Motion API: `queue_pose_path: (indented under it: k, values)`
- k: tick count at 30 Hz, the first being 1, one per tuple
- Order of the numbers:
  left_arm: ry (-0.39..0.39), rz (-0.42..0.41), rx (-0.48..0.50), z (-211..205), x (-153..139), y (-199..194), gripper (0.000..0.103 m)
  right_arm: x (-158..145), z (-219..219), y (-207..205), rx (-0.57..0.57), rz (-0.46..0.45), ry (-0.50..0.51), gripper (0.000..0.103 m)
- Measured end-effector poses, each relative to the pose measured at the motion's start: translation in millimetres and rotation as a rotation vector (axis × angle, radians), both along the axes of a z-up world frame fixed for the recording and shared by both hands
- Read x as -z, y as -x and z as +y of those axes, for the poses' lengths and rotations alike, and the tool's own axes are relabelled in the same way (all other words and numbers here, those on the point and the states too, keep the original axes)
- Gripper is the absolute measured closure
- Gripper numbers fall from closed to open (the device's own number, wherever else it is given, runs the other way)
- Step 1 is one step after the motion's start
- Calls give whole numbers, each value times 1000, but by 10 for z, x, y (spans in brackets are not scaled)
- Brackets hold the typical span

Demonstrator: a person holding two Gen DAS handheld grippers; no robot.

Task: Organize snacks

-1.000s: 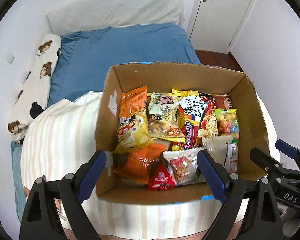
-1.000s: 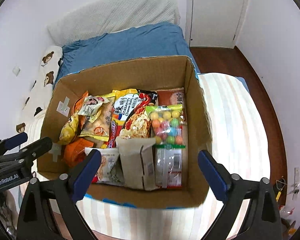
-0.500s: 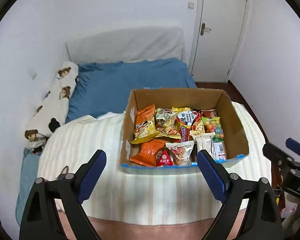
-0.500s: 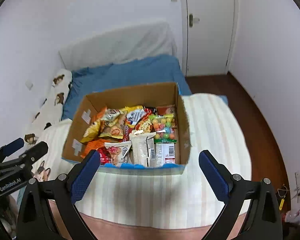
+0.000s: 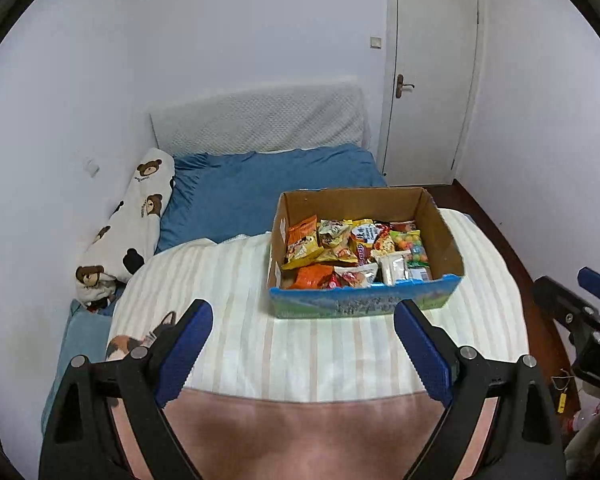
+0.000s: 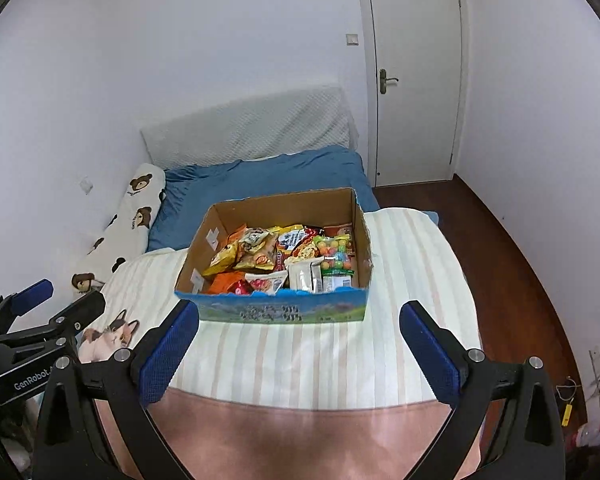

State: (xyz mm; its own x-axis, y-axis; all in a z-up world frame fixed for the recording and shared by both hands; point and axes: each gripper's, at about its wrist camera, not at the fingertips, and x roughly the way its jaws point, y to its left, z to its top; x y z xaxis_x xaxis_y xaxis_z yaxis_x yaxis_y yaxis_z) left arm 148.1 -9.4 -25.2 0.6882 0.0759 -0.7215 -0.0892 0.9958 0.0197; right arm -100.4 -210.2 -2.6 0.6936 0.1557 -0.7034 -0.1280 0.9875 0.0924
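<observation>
An open cardboard box [image 5: 440, 224] [image 6: 260, 204] with a blue printed front sits on a striped blanket on the bed. Several snack packets [image 5: 340, 248] [image 6: 276, 256] fill it: orange and yellow bags at the left, a pack of coloured candy balls [image 5: 410, 246] [image 6: 334, 252] at the right. My left gripper [image 5: 304, 344] hangs open well in front of the box, nothing between its blue pads. My right gripper [image 6: 298, 344] is open too, equally far back and empty. Each gripper shows at the edge of the other's view.
The striped blanket [image 5: 320, 352] covers the near half of the bed; a blue sheet [image 5: 268, 188] and a bear-print pillow [image 5: 132, 216] lie beyond. A white door [image 6: 416, 76] and dark wooden floor [image 6: 508, 264] are at the right. A cat-print cloth [image 6: 108, 336] lies at the blanket's left.
Both grippers have pulled back and up from just over the box, so it now looks small and far. More of the bed, walls and door has come into view. The jaws stayed open.
</observation>
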Motion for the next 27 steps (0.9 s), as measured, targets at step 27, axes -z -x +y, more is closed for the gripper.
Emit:
queue_pose_path:
  k: [27]
  values:
    - [3, -35, -42, 46, -89, 230, 0, -72, 60, 239, -7, -41, 70, 0]
